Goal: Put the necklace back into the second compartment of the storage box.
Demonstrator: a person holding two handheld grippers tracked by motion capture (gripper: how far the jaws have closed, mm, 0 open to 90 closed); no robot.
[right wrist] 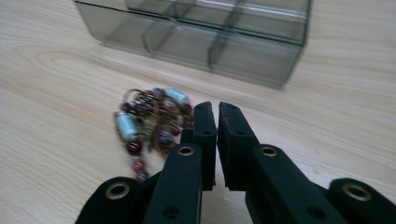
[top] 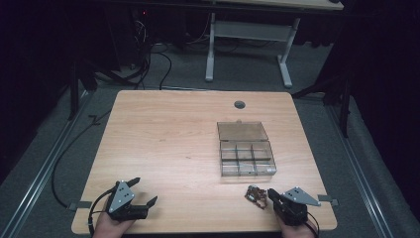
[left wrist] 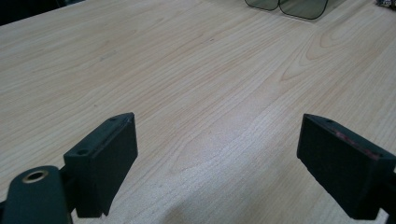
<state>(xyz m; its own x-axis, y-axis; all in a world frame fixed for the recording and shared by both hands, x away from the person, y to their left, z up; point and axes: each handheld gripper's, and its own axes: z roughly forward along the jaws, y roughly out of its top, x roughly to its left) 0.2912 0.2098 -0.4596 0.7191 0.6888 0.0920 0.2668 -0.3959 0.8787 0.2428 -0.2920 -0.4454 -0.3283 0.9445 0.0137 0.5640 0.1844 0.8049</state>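
Note:
A small tangle of electronic parts (top: 256, 194) (right wrist: 152, 121), with pale cylinders, dark red beads and wire leads, lies on the wooden table near its front right. My right gripper (top: 271, 194) (right wrist: 217, 107) sits just right of the tangle, its jaws shut with a thin slit between them and nothing seen in it. Beyond the tangle stands a smoky clear compartment box (top: 246, 156) (right wrist: 201, 37) with its lid (top: 241, 131) laid open at the back. My left gripper (top: 145, 190) (left wrist: 217, 126) rests at the front left, jaws wide open over bare wood.
The table (top: 163, 139) has a round cable hole (top: 239, 104) near its far edge. The box's rounded corner (left wrist: 285, 7) shows at the top of the left gripper view. Behind the table stand a white desk frame (top: 247, 29) and floor cables (top: 148, 59).

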